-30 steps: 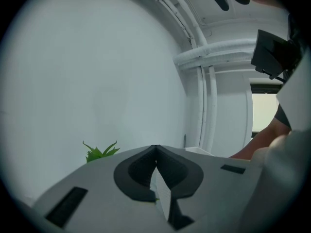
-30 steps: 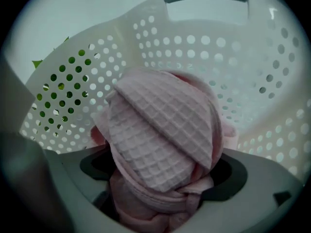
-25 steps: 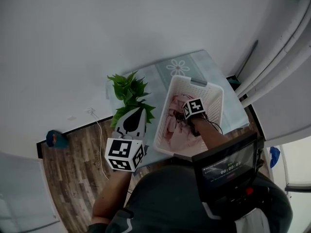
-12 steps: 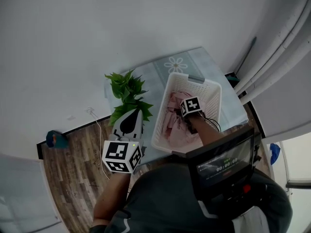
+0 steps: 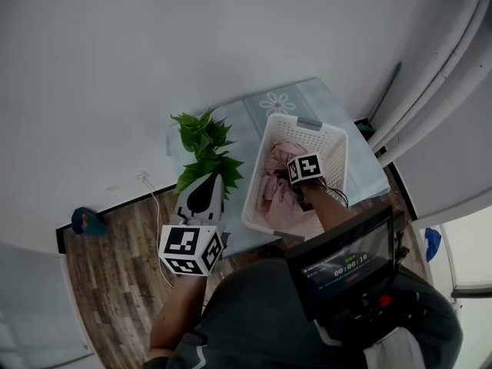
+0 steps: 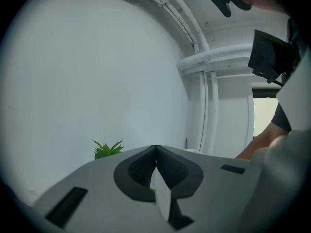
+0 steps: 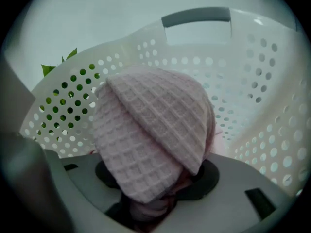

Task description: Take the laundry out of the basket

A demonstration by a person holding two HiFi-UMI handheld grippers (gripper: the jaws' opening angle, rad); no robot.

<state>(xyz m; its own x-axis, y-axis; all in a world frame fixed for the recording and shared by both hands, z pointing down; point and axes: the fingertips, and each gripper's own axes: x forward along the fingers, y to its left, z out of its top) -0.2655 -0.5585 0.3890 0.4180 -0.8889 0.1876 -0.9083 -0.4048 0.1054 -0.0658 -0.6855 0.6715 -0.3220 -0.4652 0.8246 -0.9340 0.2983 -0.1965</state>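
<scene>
my right gripper had just been closing its jaws and pinched the pink cloth, which lay bunched inside the white basket. my left gripper hovered near the plant, jaws together, empty

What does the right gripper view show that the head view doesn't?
Only the right gripper view shows the waffle weave of the pink cloth, bunched between the right tongs, whose jaws have just been closing on it. Only the head view shows the left tongs, shut and empty, and the wooden floor. Both show the white basket and the green plant.
</scene>
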